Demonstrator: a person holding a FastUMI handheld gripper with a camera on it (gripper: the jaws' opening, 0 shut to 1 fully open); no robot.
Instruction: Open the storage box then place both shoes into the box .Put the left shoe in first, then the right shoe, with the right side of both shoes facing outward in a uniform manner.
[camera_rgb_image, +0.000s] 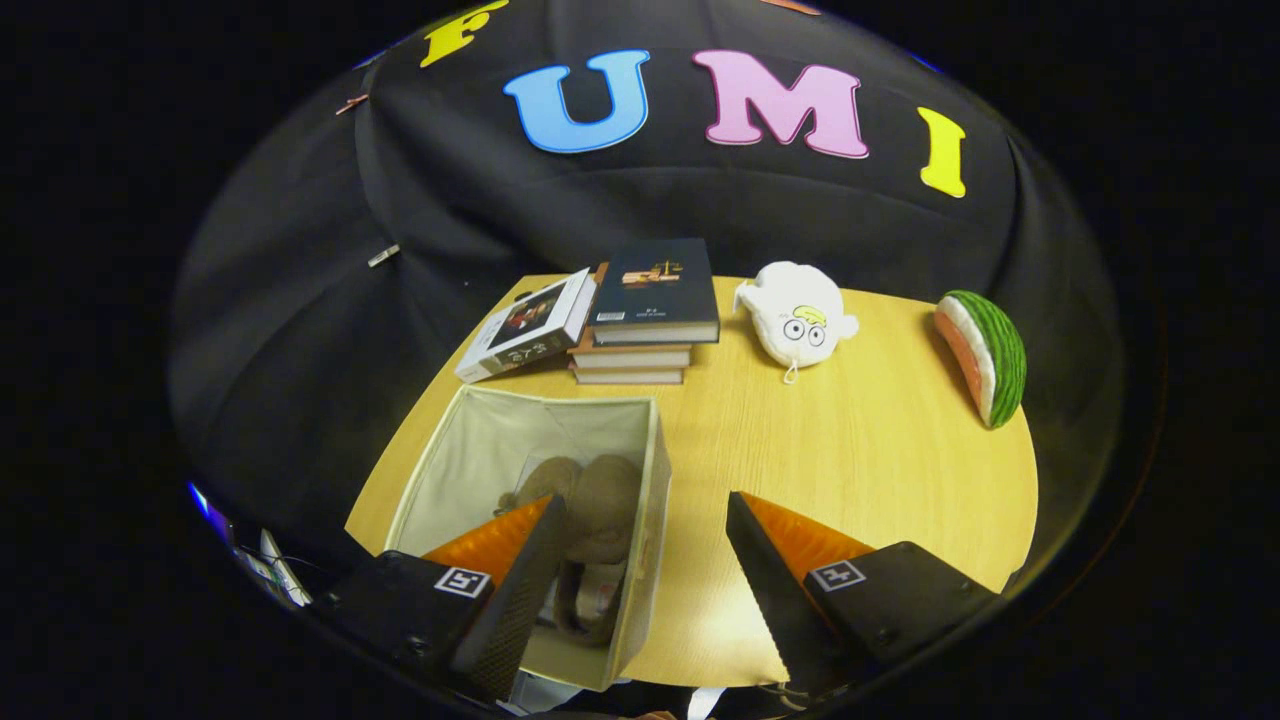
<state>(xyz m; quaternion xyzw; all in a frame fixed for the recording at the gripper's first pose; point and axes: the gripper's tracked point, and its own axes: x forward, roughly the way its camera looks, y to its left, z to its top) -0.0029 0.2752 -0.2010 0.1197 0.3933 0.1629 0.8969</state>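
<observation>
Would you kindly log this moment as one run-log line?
gripper: open, holding nothing, above box edge | storage box: open | shoes: brown, inside box | table: books, plush toy, watermelon slice

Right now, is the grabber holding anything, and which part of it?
Nothing is held. The gripper is open, its fingers spread apart above the storage box, where brown shoes lie inside.

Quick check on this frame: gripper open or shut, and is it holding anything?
Gripper: open, fingers spread wide and holding nothing; one finger is over the open storage box with the brown shoes inside, the other over the table.
</observation>
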